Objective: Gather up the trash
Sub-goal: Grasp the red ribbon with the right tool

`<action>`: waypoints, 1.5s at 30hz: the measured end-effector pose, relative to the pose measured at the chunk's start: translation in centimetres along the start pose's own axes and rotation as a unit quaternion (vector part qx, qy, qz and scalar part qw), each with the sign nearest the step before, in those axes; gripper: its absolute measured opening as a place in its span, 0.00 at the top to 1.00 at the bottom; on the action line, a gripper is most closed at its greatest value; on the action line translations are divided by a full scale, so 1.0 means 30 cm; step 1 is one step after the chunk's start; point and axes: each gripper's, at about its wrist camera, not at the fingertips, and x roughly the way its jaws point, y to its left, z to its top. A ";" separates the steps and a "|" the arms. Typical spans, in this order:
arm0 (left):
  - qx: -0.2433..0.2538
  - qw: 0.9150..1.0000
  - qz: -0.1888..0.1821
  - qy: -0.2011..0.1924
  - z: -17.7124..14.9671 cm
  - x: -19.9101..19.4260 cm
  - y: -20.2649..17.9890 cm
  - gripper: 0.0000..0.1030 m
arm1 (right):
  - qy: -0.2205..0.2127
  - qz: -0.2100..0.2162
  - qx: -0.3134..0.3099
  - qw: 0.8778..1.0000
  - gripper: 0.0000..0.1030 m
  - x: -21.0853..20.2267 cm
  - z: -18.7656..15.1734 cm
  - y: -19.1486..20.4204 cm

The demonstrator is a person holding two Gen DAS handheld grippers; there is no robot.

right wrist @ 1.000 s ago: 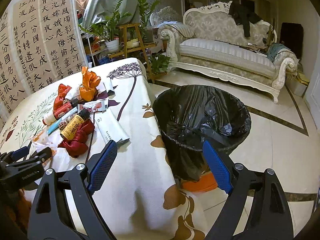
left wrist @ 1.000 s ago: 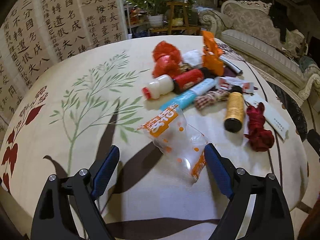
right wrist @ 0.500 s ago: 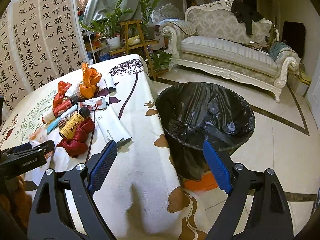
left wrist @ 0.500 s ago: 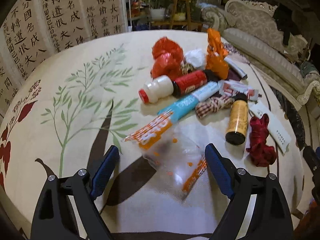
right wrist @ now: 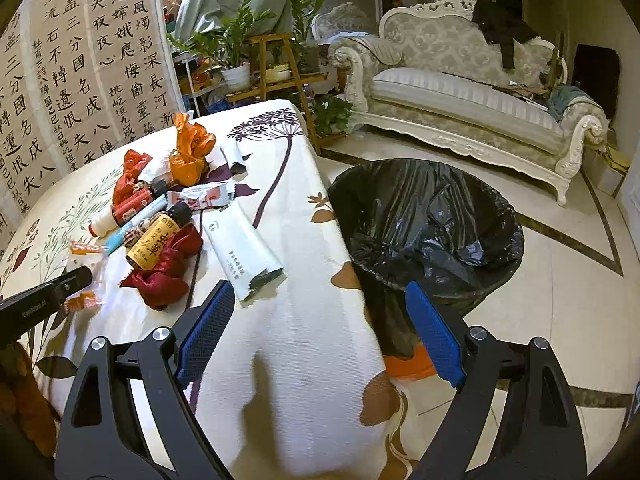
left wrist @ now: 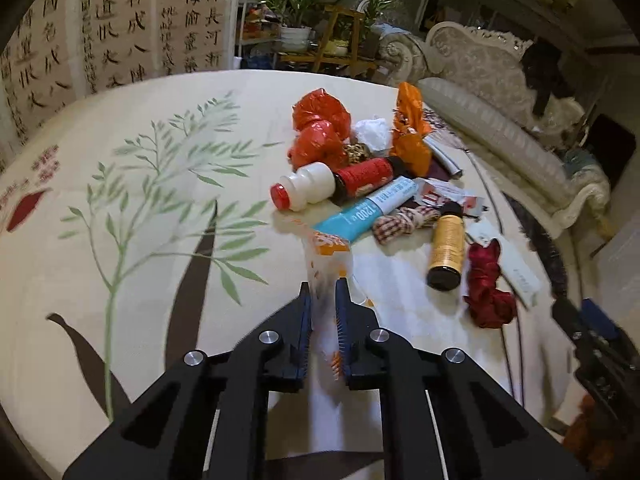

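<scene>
Left wrist view shows the left claw [left wrist: 322, 294] clenched on a clear snack bag [left wrist: 329, 258] lying on the bench [left wrist: 160, 220]; thin film may slip free before the bin [right wrist: 428, 216], while the right claw [right wrist: 320, 328] hangs released.

The left wrist view is dim and warm, with motion blur on the tablecloth [left wrist: 168, 208] print at the left and on the calligraphy screen [left wrist: 120, 28] far behind. The right wrist view is brighter and sharp; the floor [right wrist: 560, 264] at the right shines with glare. A soft shadow lies near on the cloth. Both views bend strongly at the dark corners.
</scene>
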 end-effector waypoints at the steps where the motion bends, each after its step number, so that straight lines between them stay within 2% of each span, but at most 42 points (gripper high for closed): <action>1: 0.001 1.000 -0.001 -0.001 -0.004 -0.005 -0.001 0.89 | 0.000 0.001 -0.001 1.000 0.17 -0.002 0.001 0.005; 8: 0.006 1.000 -0.002 -0.018 -0.008 -0.058 0.002 0.91 | -0.002 0.016 -0.017 1.000 0.17 -0.019 0.011 0.062; 13: 0.012 0.999 0.010 -0.034 -0.015 -0.099 0.016 0.91 | -0.005 0.036 -0.033 0.999 0.18 -0.030 0.020 0.127; 14: 0.012 0.999 0.011 -0.036 -0.015 -0.104 0.021 0.91 | -0.006 0.041 -0.039 0.998 0.19 -0.032 0.022 0.149; 16: 0.010 0.999 0.011 -0.039 -0.014 -0.117 0.029 0.91 | -0.003 0.048 -0.044 0.998 0.28 -0.029 0.027 0.177; 23: -0.007 0.999 -0.005 -0.047 -0.005 -0.148 0.063 0.91 | 0.007 0.072 -0.068 0.995 0.31 0.001 0.029 0.273; 25: -0.011 0.999 -0.007 -0.045 -0.006 -0.144 0.068 0.91 | 0.012 0.072 -0.072 0.995 0.39 0.013 0.025 0.286; 28: -0.012 0.999 -0.008 -0.041 -0.013 -0.134 0.073 0.91 | 0.025 0.073 -0.071 0.995 0.45 0.042 0.019 0.293; 32: -0.016 0.999 -0.011 -0.033 -0.018 -0.116 0.078 0.91 | 0.042 0.086 -0.060 0.994 0.66 0.068 0.013 0.280; 34: -0.016 0.999 -0.013 -0.033 -0.018 -0.116 0.079 0.91 | 0.045 0.091 -0.057 0.993 0.80 0.074 0.009 0.278; 45: -0.011 0.999 -0.024 -0.035 -0.007 -0.119 0.058 0.91 | 0.028 0.087 -0.063 0.994 0.88 0.054 0.008 0.279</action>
